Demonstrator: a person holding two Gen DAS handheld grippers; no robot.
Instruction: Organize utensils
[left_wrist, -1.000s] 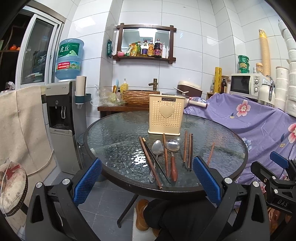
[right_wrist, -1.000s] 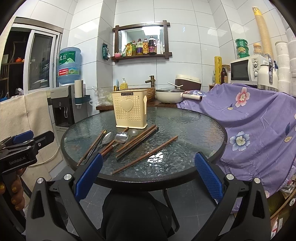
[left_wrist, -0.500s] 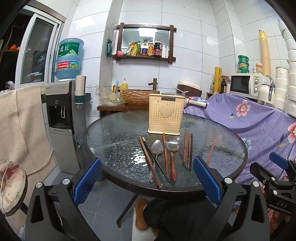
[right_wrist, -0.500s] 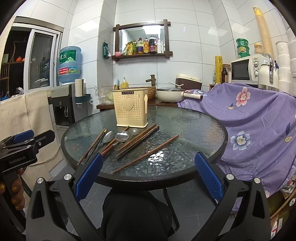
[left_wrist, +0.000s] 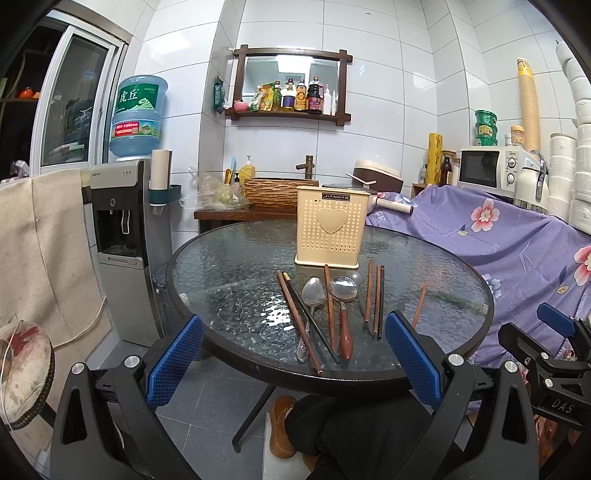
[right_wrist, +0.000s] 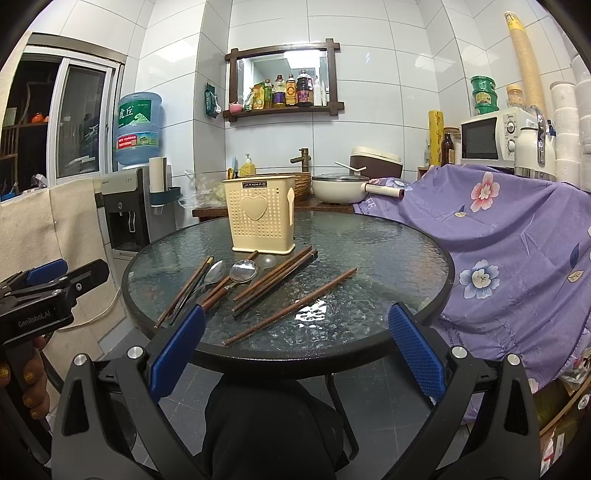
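A cream perforated utensil holder (left_wrist: 331, 231) with a heart stands upright on the round glass table (left_wrist: 236, 273); it also shows in the right wrist view (right_wrist: 261, 219). In front of it lie several brown chopsticks (left_wrist: 298, 321), a metal spoon (left_wrist: 313, 295) and a wooden-handled spoon (left_wrist: 343, 295). One chopstick (right_wrist: 291, 306) lies apart to the right. My left gripper (left_wrist: 293, 365) is open and empty, short of the table's near edge. My right gripper (right_wrist: 295, 354) is open and empty, also short of the near edge.
A purple flowered cloth (right_wrist: 498, 229) covers furniture right of the table. A water dispenser (left_wrist: 122, 229) stands left. A counter behind holds a basket (left_wrist: 277, 192) and a pan (right_wrist: 340, 188). The holder's knees (left_wrist: 354, 435) are under the table's near edge.
Both grippers drifted very slightly; nothing on the table moved.
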